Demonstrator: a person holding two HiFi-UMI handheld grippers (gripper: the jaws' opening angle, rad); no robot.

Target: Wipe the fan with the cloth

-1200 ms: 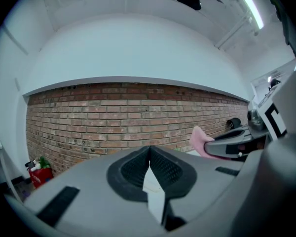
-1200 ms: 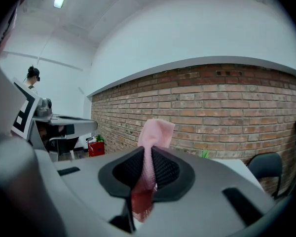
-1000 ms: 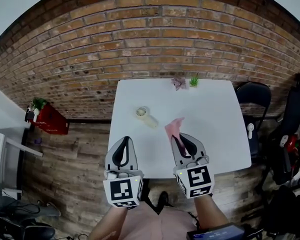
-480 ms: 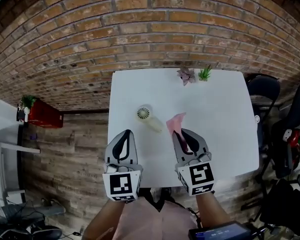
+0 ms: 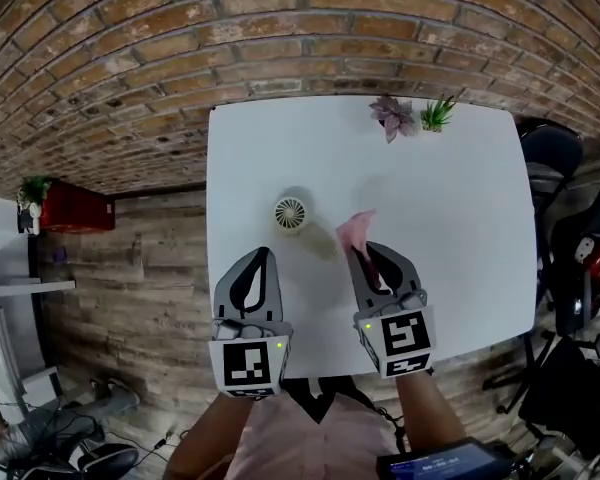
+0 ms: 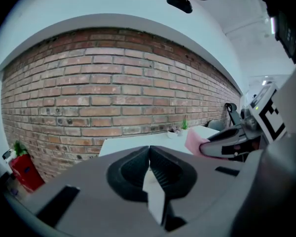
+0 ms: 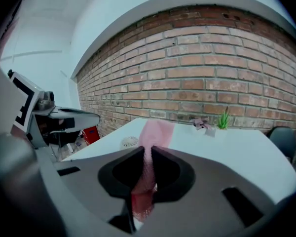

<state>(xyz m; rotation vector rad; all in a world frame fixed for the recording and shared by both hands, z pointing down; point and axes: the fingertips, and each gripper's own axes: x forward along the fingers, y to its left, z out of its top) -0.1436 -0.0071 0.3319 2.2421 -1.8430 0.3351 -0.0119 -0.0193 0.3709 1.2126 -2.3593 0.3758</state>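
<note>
the bench is seen closer now than a second ago. both tongs have been brought down and nearer to the fan. the fan is found near the left edge of the bench, about halfway between the far edge and the near edge. it has not been moved.

the right tongs are clamped on the pink cloth, as they were before. the cloth sticks out past the tips and is held just to the right of the fan, with a small gap left between them. the left tongs are pressed together with nothing in them, a little nearer the near edge than the fan.

no wiping has been started yet, it seems. the cloth has only been carried close, so the fan likely has to be touched next.

the fan's handle is pale like the bench and is hard to make out. whether the fan is standing or lying cannot be told. in the left gripper view the fan is not seen at all. the near edge of the bench is covered by the tongs. two small plants are seen at the far edge.
</note>
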